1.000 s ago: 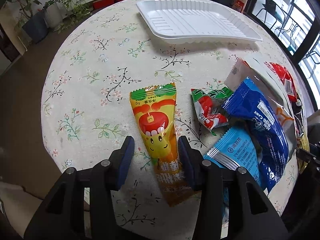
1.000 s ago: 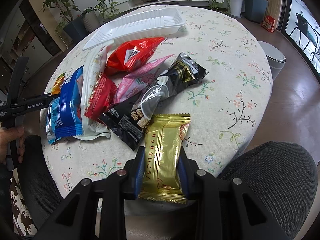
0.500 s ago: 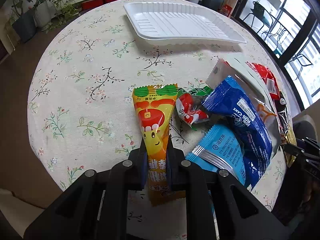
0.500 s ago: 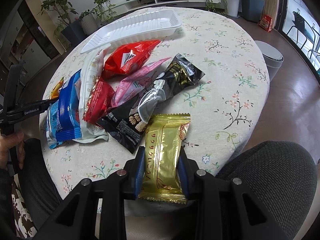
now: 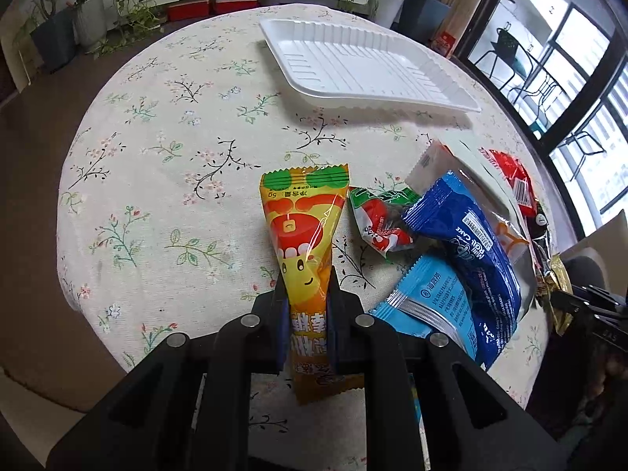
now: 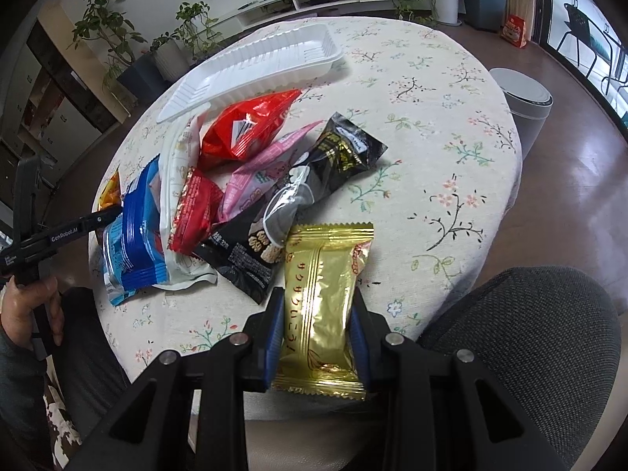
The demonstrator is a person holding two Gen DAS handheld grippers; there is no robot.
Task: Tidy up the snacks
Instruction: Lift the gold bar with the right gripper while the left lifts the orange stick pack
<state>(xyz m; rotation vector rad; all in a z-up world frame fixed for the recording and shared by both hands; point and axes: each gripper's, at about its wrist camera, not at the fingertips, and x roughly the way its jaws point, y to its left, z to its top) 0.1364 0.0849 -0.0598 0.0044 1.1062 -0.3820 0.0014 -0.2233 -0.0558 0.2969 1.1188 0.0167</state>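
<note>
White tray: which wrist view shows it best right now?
The left wrist view. There the white tray lies with its ribbed floor open to the camera, nothing in it. In the right wrist view the tray is foreshortened, and the red snack bag sits right in front of its near rim.

A cream tablecloth (image 5: 165, 125) printed with small flowering twigs. A white ribbed tray (image 5: 365, 66). Yellow-orange, gold (image 6: 320, 310), blue, red, pink and black snack packets.

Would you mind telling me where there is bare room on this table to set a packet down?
The white tray is empty. Bare floral cloth lies left of the yellow packet and in front of the tray; more lies right of the black packet. The snack pile between is crowded.
</note>
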